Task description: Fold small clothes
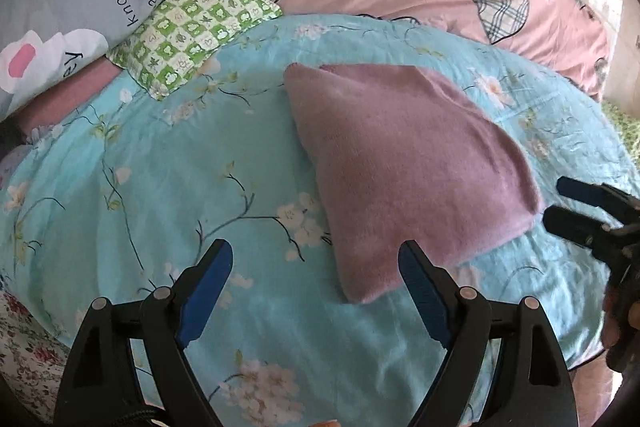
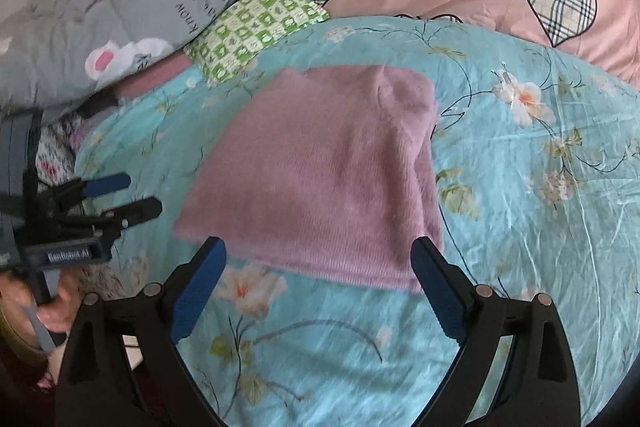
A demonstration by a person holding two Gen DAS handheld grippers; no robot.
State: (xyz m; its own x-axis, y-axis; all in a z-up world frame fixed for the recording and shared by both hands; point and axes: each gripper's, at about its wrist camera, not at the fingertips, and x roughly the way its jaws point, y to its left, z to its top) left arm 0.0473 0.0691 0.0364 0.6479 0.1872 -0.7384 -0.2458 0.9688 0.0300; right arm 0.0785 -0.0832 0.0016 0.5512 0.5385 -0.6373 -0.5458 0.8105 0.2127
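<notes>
1. Two grippers hover, both holding nothing.
2. Left gripper (image 1: 316, 287) spread wide, fingers apart.
3. Right gripper (image 2: 320, 287) spread wide too, nothing between.
4. Folded pink garment (image 2: 320, 179) lies flat on the blue floral sheet (image 2: 520, 207).

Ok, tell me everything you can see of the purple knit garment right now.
The purple knit garment looks soft and fuzzy, folded into a flat, roughly rectangular stack with layered edges at its near side. It lies on the blue floral bedspread, clear of the green checked pillow. Neither gripper touches it; both are open just short of its near edge.
</notes>
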